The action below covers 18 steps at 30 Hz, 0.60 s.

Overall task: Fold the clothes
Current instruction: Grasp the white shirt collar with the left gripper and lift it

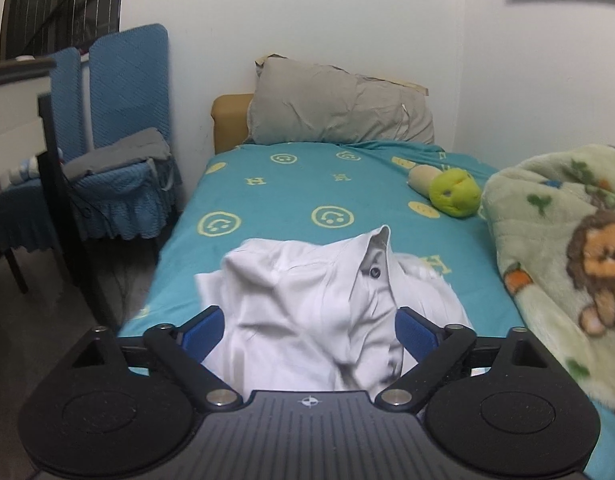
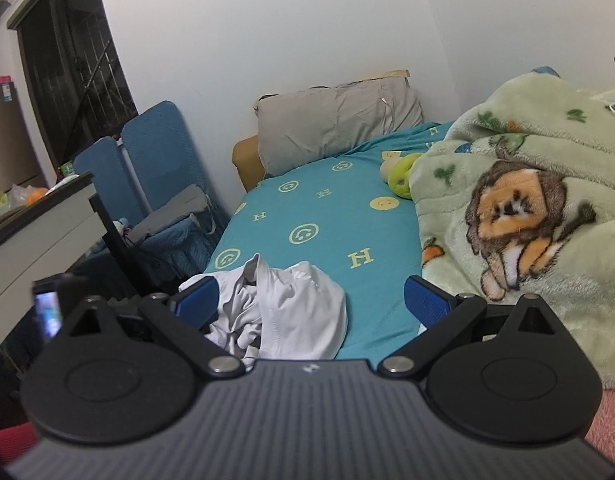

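A crumpled white collared shirt (image 1: 307, 304) lies in a heap on the teal bed sheet (image 1: 291, 196) near the foot of the bed. My left gripper (image 1: 309, 326) is open, its blue pads on either side of the heap, directly over it. In the right wrist view the shirt (image 2: 283, 312) lies low and left of centre. My right gripper (image 2: 311, 304) is open and empty; its left pad (image 2: 197, 302) is at the shirt's left edge, its right pad over bare sheet. The left gripper's body (image 2: 51, 312) shows at the left edge.
A green lion-print blanket (image 2: 527, 208) is piled along the bed's right side. A green plush toy (image 1: 453, 192) and a grey pillow (image 1: 339, 108) are near the head. Blue-covered chairs (image 1: 119, 152) and a table (image 2: 39, 224) stand left of the bed.
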### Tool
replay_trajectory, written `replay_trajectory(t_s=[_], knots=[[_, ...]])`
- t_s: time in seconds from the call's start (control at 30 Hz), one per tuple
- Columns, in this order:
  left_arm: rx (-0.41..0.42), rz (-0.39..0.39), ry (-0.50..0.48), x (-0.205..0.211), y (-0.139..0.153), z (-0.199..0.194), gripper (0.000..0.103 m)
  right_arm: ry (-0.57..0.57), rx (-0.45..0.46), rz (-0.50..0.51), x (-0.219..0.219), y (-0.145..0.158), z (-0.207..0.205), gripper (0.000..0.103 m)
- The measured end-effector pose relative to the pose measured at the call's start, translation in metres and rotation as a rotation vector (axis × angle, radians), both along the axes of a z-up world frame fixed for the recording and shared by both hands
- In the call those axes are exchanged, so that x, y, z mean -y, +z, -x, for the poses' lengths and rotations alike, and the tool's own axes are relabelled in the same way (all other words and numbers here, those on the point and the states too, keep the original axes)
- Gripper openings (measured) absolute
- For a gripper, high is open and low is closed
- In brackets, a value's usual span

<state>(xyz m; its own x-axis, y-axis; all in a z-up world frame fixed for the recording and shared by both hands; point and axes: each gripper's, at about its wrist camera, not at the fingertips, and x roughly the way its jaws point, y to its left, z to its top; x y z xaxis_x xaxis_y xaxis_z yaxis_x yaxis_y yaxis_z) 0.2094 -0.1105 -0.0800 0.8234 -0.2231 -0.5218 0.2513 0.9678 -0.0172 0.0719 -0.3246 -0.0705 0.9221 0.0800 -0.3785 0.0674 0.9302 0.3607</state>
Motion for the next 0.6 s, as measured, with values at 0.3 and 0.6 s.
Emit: replay_trajectory(t_s=[0.3,0.6], knots=[[0.011,0.022,0.006,0.012,-0.026,-0.03,0.034,-0.045,-0.031,-0.033,0.019,-0.02,-0.023,0.101],[0.07,0.108,-0.083,-0.017,0.027,0.024,0.008,-0.096,-0.021,-0.067,0.026,-0.032,-0.034,0.101]])
